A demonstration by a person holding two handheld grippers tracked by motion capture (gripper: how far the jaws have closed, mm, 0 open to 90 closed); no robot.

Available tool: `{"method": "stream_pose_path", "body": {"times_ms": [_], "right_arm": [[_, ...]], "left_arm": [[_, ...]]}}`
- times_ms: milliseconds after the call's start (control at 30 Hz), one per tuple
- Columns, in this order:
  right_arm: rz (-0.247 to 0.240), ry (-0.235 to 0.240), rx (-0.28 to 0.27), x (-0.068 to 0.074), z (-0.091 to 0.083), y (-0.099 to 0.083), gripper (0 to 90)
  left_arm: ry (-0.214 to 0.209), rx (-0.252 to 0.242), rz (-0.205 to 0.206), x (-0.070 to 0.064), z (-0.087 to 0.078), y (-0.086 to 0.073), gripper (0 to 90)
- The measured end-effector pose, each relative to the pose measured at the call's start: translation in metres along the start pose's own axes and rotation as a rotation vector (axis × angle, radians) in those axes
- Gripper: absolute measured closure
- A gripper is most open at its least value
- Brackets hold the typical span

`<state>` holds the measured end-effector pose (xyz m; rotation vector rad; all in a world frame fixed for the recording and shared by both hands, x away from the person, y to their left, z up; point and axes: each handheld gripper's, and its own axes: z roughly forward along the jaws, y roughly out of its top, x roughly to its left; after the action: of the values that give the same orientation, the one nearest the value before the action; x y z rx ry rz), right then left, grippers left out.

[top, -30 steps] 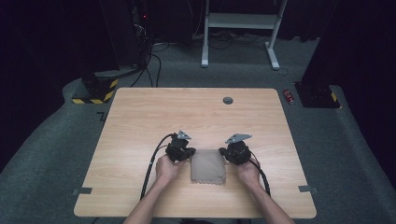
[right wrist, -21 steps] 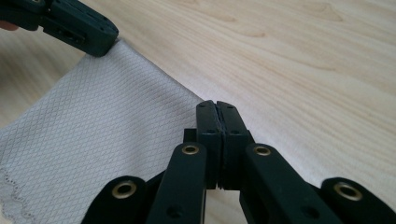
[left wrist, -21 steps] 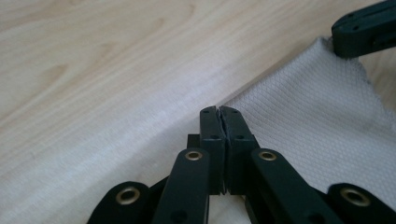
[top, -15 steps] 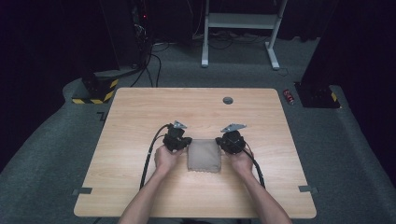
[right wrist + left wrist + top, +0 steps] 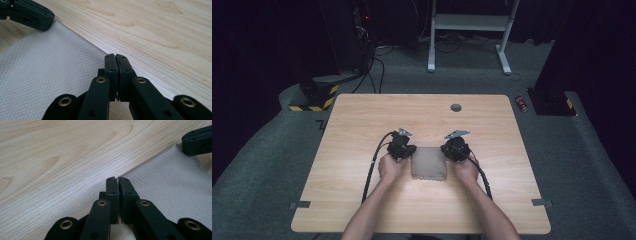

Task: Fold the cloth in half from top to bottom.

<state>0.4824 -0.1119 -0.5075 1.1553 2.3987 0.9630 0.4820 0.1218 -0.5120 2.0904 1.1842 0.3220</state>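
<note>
1. Near the middle of the frame in the high view, a grey cloth (image 5: 429,163) lies on the wooden table (image 5: 362,120), between our two hands.
2. Our left gripper (image 5: 402,149) sits at the cloth's upper left corner. Seen in the left gripper view, its jaws are pressed together on that corner, so we judge it is gripping the fabric (image 5: 165,187).
3. Our right gripper (image 5: 455,149) sits at the upper right corner. Its own view shows the jaws closed on the cloth edge (image 5: 50,62) in the same way.
4. The cloth hangs back from both grippers toward the bottom of the frame, toward us. Its far edge runs left to right, from one gripper to the other.
5. Both hands are equally near, one corner each. We think the coming move must therefore be made by both together, keeping this edge stretched.
</note>
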Motion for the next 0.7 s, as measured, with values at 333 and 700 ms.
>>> {"method": "stream_pose_path", "body": {"times_ms": [333, 700], "right_arm": [[0.025, 0.002, -0.058, -0.006, -0.016, -0.001, 71.4], [0.043, 0.015, -0.092, -0.013, -0.034, -0.012, 67.7]], "left_arm": [[0.026, -0.038, -0.023, 0.005, -0.02, -0.001, 61.4], [0.019, -0.116, -0.058, 0.012, -0.047, -0.009, 52.1]]}}
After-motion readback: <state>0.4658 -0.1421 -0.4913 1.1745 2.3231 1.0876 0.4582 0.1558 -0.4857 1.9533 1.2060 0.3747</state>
